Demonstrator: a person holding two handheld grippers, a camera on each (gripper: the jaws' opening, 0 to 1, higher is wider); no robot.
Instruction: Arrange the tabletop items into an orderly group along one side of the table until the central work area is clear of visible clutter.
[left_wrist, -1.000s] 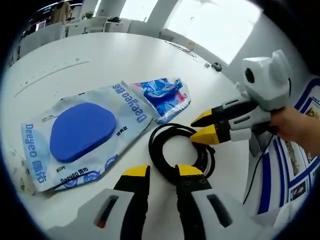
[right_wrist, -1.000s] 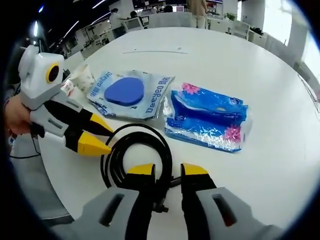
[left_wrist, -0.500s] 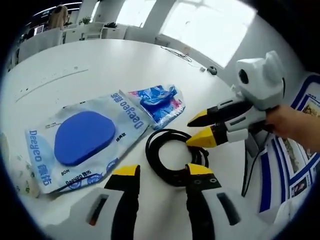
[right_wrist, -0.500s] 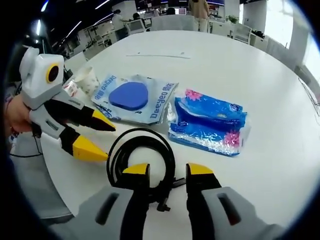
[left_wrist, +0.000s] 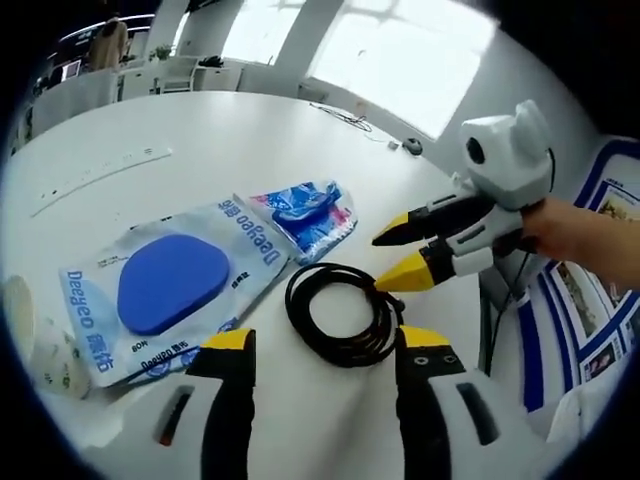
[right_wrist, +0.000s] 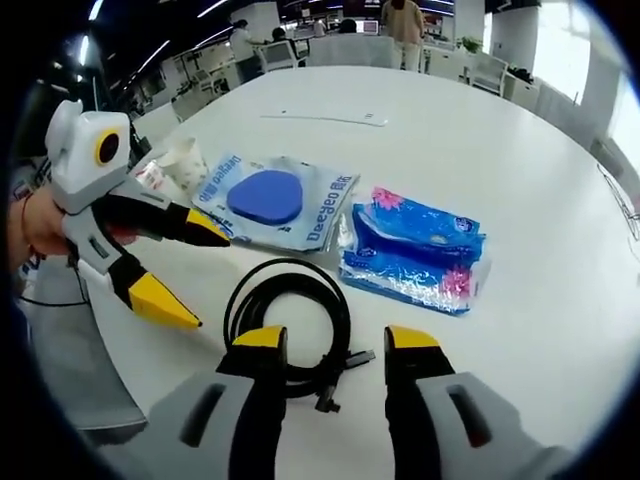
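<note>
On the round white table (left_wrist: 300, 130), nearest both cameras, lies a coiled black cable (left_wrist: 338, 313), its plug end trailing off the coil toward the right gripper's camera. In the left gripper view the left gripper (left_wrist: 325, 345) has its yellow-tipped jaws spread wide, one to each side of the coil's near edge, holding nothing. In the right gripper view the right gripper (right_wrist: 333, 345) likewise has its jaws spread apart and empty, with the cable's near loop and plug lying between them.

Each gripper also shows in the other's view: the right one enters the left gripper view from the right, held by a hand (left_wrist: 580, 235), its two jaws parted and pointing at the coil; the left one enters the right gripper view from the left, jaws open, tips just beside the cable.

Just past the coil lies a flat wet-wipe pack (left_wrist: 170, 285) with a big blue oval lid and the printed brand "Deeyeo"; smaller writing beside it is too small to read. Touching it lies a blue tissue packet (right_wrist: 415, 250) with pink flowers, its print unreadable. A crumpled white wrapper (right_wrist: 170, 160) sits at the wipe pack's far end, near the table edge.

Farther across the table rests a long white strip (right_wrist: 325, 118). Beyond it stand office chairs and people.
</note>
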